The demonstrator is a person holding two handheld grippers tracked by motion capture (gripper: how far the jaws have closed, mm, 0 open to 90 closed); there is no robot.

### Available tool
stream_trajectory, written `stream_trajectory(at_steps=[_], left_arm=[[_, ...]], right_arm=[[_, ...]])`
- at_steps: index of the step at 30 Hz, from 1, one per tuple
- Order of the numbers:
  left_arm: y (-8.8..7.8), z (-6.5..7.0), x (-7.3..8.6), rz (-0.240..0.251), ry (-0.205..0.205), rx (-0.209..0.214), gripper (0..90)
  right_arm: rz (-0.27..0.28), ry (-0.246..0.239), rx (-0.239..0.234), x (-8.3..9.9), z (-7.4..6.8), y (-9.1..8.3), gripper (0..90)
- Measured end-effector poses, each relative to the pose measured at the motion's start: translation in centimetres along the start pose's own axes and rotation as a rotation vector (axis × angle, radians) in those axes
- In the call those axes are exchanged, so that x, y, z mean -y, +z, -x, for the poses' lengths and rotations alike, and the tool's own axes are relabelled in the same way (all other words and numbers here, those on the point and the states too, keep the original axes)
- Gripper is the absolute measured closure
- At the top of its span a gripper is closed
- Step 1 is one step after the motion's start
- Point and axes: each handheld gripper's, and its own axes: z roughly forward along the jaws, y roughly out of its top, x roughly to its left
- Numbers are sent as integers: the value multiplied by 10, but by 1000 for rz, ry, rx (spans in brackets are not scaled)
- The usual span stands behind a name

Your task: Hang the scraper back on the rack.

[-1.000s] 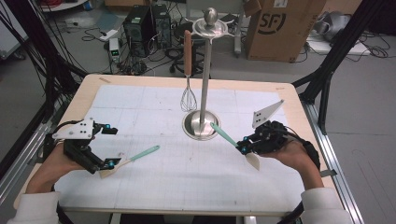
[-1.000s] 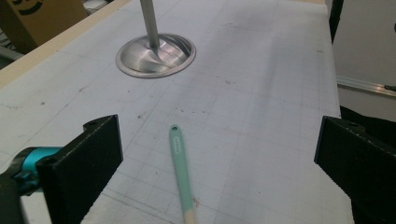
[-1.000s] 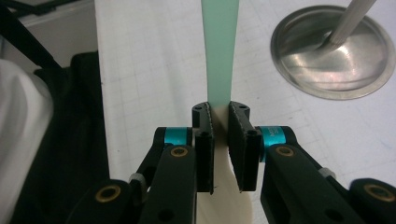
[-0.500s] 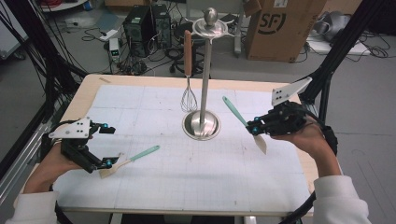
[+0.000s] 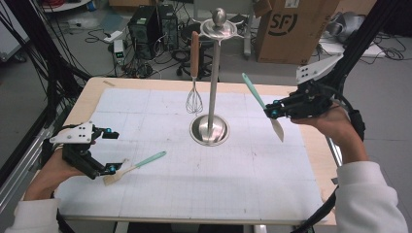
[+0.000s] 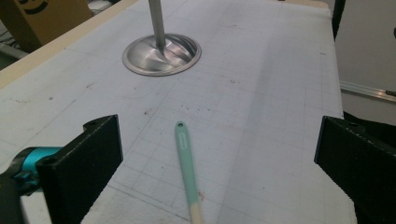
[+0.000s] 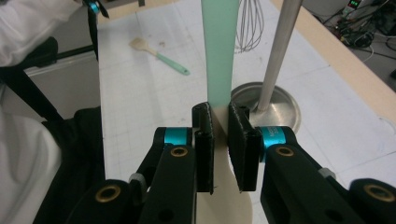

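Right now the right gripper (image 5: 273, 112) is up above the right side of the table (image 5: 87, 99), clamped on a spatula (image 5: 262, 106) with a mint-green handle and cream blade. Handle slants up and left toward the stand's pole, blade hangs down below the jaws. Right gripper view: both pads press the spatula (image 7: 218, 70) where green meets cream, handle rising between them.

Left gripper (image 5: 112, 150) sits low at the table's left side, jaws spread wide, holding nothing. A second green-handled spatula (image 5: 135, 166) lies flat on the white grid mat (image 5: 243, 194), its cream end near the lower jaw; touching or not, can't tell. Left gripper view: that handle (image 6: 187, 168) lies on the mat between the two open jaws.

Steel utensil stand (image 5: 210, 127) is mid-table, with a wooden-handled whisk (image 5: 194, 82) hanging from its top disc.
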Motion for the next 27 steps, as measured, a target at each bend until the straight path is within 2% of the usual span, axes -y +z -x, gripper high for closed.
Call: stream_trajectory(at_steps=[6, 19, 27], left_arm=[[-2, -1, 1, 5, -5, -5, 17], [-2, -1, 1, 0, -6, -5, 17], [-3, -1, 1, 5, -7, -6, 17]], right_arm=[[39, -7, 17, -17, 13, -17, 808], [35, -10, 45, -40, 26, -35, 808], [29, -17, 55, -49, 32, -36, 808]])
